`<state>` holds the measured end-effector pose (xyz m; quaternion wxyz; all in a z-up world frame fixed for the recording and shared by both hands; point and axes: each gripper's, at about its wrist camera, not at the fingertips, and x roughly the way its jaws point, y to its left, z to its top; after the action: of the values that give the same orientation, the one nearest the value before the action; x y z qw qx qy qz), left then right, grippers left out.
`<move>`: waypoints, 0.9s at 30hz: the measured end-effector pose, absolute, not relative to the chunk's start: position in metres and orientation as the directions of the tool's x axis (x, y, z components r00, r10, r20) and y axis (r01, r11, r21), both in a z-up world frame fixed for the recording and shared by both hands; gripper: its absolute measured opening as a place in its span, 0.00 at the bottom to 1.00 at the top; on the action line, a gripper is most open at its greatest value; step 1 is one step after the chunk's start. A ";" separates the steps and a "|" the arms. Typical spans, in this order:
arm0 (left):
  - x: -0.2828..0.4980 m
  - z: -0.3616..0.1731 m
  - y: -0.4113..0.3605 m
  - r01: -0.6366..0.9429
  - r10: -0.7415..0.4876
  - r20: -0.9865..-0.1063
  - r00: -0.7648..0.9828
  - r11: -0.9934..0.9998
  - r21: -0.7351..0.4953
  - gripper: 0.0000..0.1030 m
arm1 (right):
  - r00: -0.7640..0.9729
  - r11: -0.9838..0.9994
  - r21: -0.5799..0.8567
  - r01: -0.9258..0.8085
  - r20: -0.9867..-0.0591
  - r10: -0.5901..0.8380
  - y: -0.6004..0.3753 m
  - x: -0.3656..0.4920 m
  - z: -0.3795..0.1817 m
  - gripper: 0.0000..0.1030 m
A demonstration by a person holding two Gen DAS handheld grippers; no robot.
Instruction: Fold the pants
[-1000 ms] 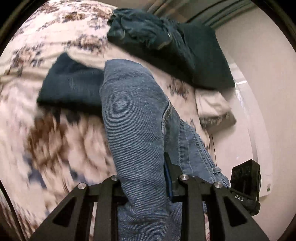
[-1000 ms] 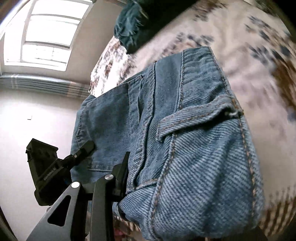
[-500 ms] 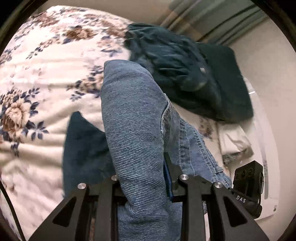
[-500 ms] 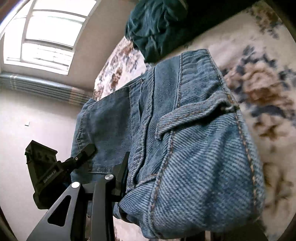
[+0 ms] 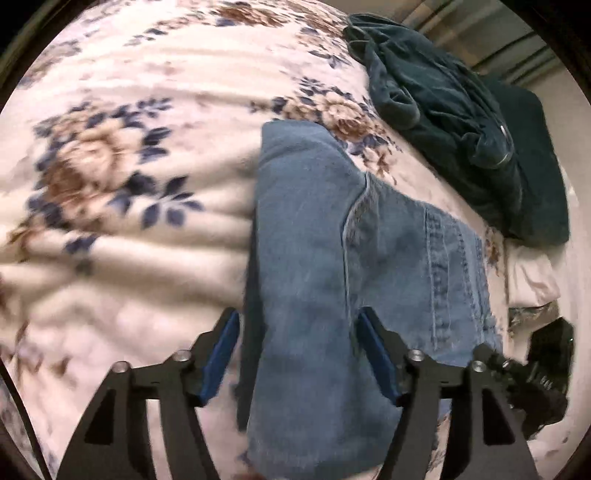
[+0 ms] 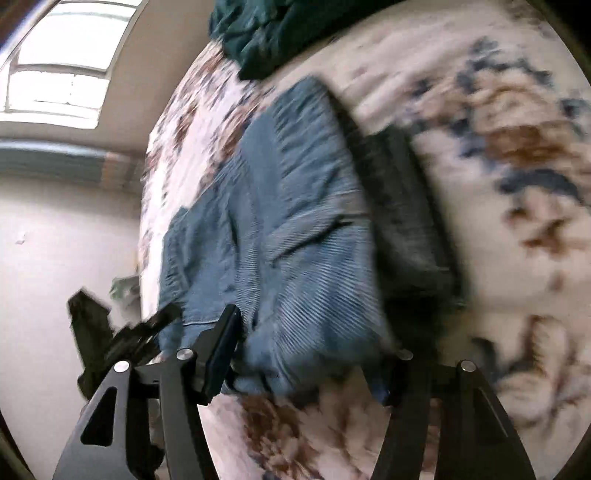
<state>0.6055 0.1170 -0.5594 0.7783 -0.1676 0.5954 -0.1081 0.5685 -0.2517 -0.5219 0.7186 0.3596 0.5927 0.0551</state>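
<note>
Folded light-blue jeans (image 5: 325, 266) lie on the floral bedspread (image 5: 122, 206). My left gripper (image 5: 299, 354) is open, its blue-padded fingers (image 5: 221, 350) spread on either side of the jeans' near end. In the right wrist view the jeans (image 6: 280, 236) rest partly on a dark folded garment (image 6: 410, 229). My right gripper (image 6: 306, 365) is open too, its fingers astride the near edge of the jeans. The other gripper shows at the left in this view (image 6: 110, 332). The view is motion-blurred.
A heap of dark teal clothes (image 5: 458, 122) lies at the far right of the bed, also in the right wrist view (image 6: 266, 33). A pale pillow (image 5: 532, 277) sits by the bed's edge. A window (image 6: 62, 59) and a wall are at left.
Both grippers have opened and let go of the jeans. The jeans have dropped onto the bed, over the dark garment. Both views have shifted across the bedspread.
</note>
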 end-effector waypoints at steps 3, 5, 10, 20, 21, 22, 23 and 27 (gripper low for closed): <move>0.590 -0.558 0.105 -0.001 -0.243 -0.928 0.283 0.967 -0.254 0.75 | 0.293 0.762 0.520 0.387 -0.853 0.432 -0.260 0.558 -0.514 0.61; 0.581 -0.564 0.102 0.012 -0.178 -0.939 0.293 0.983 -0.183 0.87 | 0.275 0.809 0.438 0.393 -0.895 0.351 -0.263 0.543 -0.511 0.63; 0.574 -0.574 0.113 -0.027 -0.122 -0.951 0.285 0.990 -0.136 0.99 | 0.187 0.869 0.302 0.391 -0.951 0.247 -0.252 0.547 -0.519 0.81; 0.563 -0.545 0.091 -0.015 0.024 -0.935 0.353 1.000 0.019 0.99 | 0.178 0.970 0.030 0.243 -0.984 -0.015 -0.222 0.559 -0.488 0.93; 0.559 -0.538 0.087 -0.010 0.052 -0.928 0.368 0.999 0.052 0.99 | 0.195 0.974 -0.006 0.228 -0.979 -0.052 -0.217 0.557 -0.479 0.93; 0.556 -0.532 0.083 -0.006 0.066 -0.924 0.376 0.998 0.069 0.99 | 0.217 0.975 -0.045 0.216 -0.972 -0.092 -0.212 0.554 -0.470 0.93; 0.554 -0.527 0.081 -0.005 0.073 -0.922 0.379 0.997 0.076 0.99 | 0.231 0.975 -0.058 0.213 -0.967 -0.108 -0.214 0.546 -0.462 0.93; 0.539 -0.498 0.071 -0.014 0.079 -0.909 0.408 0.997 0.080 0.99 | 0.293 0.974 -0.111 0.199 -0.941 -0.168 -0.206 0.529 -0.427 0.93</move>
<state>0.5387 0.0705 -0.4980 0.8386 0.0298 0.5432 0.0276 0.5288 -0.2055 -0.4269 0.8041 0.0135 0.5833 -0.1140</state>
